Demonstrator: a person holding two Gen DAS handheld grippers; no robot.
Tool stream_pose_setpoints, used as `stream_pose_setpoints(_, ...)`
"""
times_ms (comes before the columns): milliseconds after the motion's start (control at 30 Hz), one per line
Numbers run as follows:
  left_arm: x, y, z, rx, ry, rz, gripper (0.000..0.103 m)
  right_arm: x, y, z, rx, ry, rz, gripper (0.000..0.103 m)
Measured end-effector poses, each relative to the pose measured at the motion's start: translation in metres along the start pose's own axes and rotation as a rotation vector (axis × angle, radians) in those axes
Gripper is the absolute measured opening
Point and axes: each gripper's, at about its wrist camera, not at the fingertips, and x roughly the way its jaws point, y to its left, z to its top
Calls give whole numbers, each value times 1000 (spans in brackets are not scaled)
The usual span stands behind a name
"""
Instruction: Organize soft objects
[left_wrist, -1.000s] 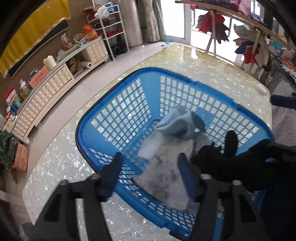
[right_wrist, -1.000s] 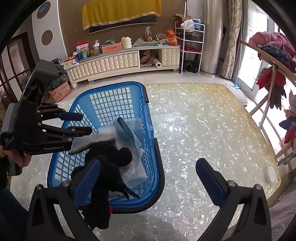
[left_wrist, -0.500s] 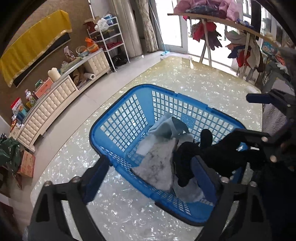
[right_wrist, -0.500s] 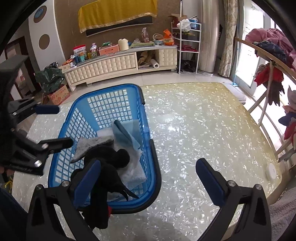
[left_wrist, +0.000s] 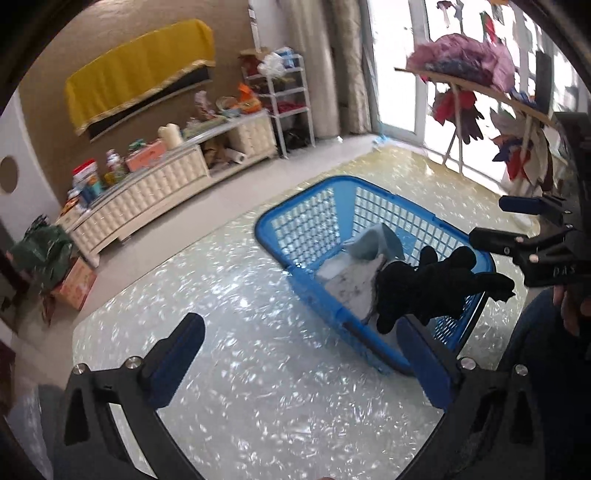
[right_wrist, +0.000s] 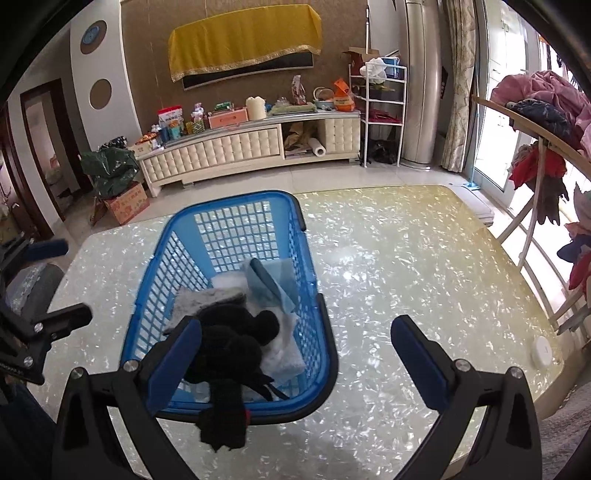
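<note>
A blue laundry basket (left_wrist: 314, 182) (right_wrist: 229, 197) stands on the pearly table. It holds a light blue cloth (right_wrist: 269, 280) (left_wrist: 373, 243) and grey-white cloths (right_wrist: 207, 299) (left_wrist: 351, 284). A black soft toy (right_wrist: 232, 343) (left_wrist: 436, 284) is draped over the basket's near rim, its tail hanging outside. My left gripper (left_wrist: 299, 332) (right_wrist: 55, 282) hovers over bare table left of the basket; its jaws are opening, with nothing between them. My right gripper (right_wrist: 295, 360) (left_wrist: 504, 221) stands open wide over the basket's near right corner, the toy beside its left finger.
A small white disc (right_wrist: 542, 352) lies near the table's right edge. A clothes rack (right_wrist: 546, 110) hung with garments stands to the right. Across the floor is a long white cabinet (right_wrist: 240, 147). A person's jeans-clad leg (left_wrist: 535, 332) is at the near side.
My left gripper has pulled back out of the basket, leftward and up, and its jaws have spread wider. The black toy stays on the rim. The right gripper has kept still.
</note>
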Motion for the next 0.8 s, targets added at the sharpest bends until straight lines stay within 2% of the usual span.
stream_pose_setpoints(133, -14, 13, -28, -106, -53, 49, 103, -7, 6, 1, -5, -34, 12, 103)
stream_pose_setpoints(300, -31, 25, -57, -255, -78, 34, 103, -24, 25, 2, -27, -82, 48, 103)
stream_pose_setpoints(367, -41, 24, -58, -270, -90, 66, 103, -30, 36, 2, -59, -102, 54, 103)
stream_pose_setpoints(500, -72, 20, -59, -256, -174, 156, 103, -40, 64, -4, -109, -145, 90, 103)
stream_pose_setpoints(667, -99, 28, -67, -310, -240, 170, 103, -49, 90, -12, -168, -204, 127, 103)
stream_pose_setpoints(800, -100, 32, -74, -329, -245, 183, 103, -55, 95, -15, -170, -251, 164, 103)
